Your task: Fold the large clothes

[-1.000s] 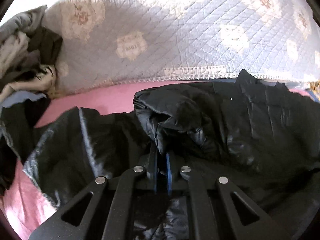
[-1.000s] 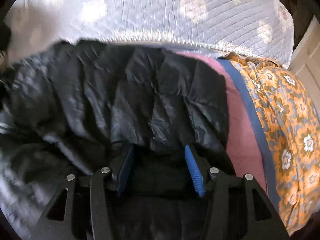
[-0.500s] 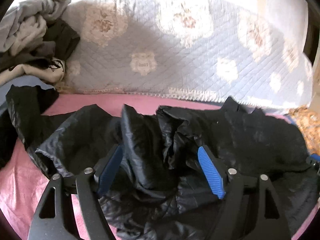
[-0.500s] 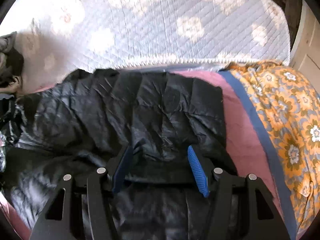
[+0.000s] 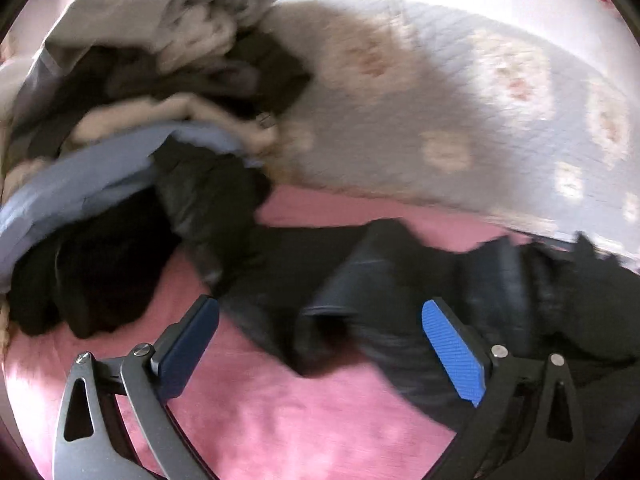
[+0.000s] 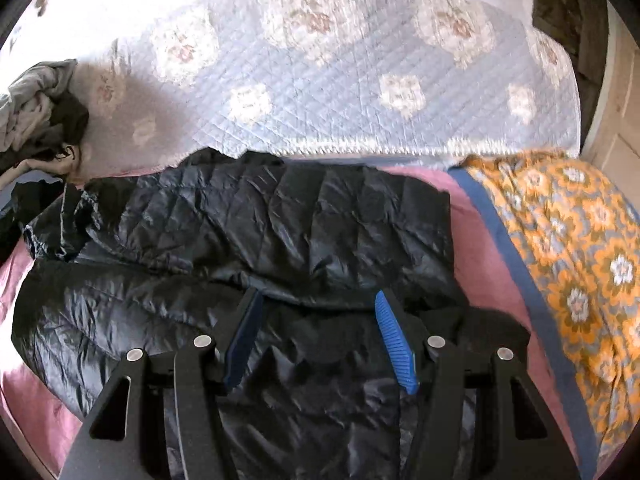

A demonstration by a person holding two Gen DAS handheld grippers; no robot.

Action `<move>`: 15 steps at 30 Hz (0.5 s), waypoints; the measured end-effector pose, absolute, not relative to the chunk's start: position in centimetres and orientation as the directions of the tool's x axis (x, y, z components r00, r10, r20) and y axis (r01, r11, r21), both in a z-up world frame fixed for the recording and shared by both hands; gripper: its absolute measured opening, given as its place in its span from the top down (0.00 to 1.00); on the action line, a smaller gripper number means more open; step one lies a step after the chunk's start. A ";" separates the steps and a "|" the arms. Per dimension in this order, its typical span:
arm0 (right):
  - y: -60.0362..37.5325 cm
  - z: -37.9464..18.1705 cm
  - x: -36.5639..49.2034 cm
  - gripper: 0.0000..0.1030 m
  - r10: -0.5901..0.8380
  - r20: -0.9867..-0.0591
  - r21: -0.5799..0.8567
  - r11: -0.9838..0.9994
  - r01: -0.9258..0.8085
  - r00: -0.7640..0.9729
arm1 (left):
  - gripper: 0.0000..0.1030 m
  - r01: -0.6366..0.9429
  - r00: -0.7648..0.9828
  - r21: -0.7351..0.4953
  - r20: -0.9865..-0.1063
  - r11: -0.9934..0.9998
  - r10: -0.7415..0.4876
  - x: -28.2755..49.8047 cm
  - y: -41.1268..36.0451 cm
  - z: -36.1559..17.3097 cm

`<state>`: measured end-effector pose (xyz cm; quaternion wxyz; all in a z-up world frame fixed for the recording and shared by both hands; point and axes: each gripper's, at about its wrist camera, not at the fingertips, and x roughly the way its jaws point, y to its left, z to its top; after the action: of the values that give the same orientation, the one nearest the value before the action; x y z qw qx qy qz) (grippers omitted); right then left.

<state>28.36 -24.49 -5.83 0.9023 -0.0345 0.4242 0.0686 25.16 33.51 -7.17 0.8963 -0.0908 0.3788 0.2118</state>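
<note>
Black puffer jacket (image 6: 256, 240) lies spread across the pink sheet (image 6: 476, 240), near the quilted floral bedspread (image 6: 360, 80) at the far side; one panel looks folded over the body, but the left end is bunched, so I'd call the fold partly done at best. Left gripper (image 5: 320, 344) has just been opening, jaws now wide and gripping nothing, above the jacket's rumpled left end beside the clothes pile (image 5: 140, 100). Right gripper (image 6: 320, 340) is half open over the near hem, pads not pressing fabric; left to do: flatten the sleeve, fold again.
</note>
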 end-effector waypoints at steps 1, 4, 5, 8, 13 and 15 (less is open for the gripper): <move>-24.5 -6.1 28.4 0.41 0.103 -0.775 0.006 0.988 -0.155 0.624 | 0.02 -0.473 0.609 -0.019 -0.729 0.881 0.312 25.2 34.6 -7.8; -24.1 -6.6 28.2 0.41 0.108 -0.782 0.005 0.986 -0.168 0.613 | 0.02 -0.517 0.570 -0.072 -0.772 0.853 0.280 26.0 38.1 -9.9; -23.8 -6.6 28.1 0.41 0.106 -0.784 -0.004 0.985 -0.175 0.612 | 0.02 -0.534 0.543 -0.073 -0.793 0.843 0.275 26.5 39.3 -10.6; -23.1 -6.3 27.7 0.41 0.086 -0.771 -0.047 0.981 -0.190 0.631 | 0.10 -0.576 0.528 -0.161 -0.822 0.801 0.214 27.0 42.5 -11.8; -23.1 -6.2 27.4 0.41 0.093 -0.767 -0.035 0.982 -0.187 0.634 | 0.61 -0.597 0.571 -0.187 -0.782 0.781 0.250 26.8 44.5 -12.0; -23.1 -6.4 27.4 0.41 0.102 -0.772 -0.022 0.982 -0.186 0.627 | 0.96 -0.576 0.560 -0.154 -0.790 0.803 0.251 27.2 44.0 -12.2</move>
<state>27.40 -23.08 -6.42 0.9006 -0.0497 0.4243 0.0799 27.16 43.99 -12.22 0.8597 -0.2021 0.4028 0.2405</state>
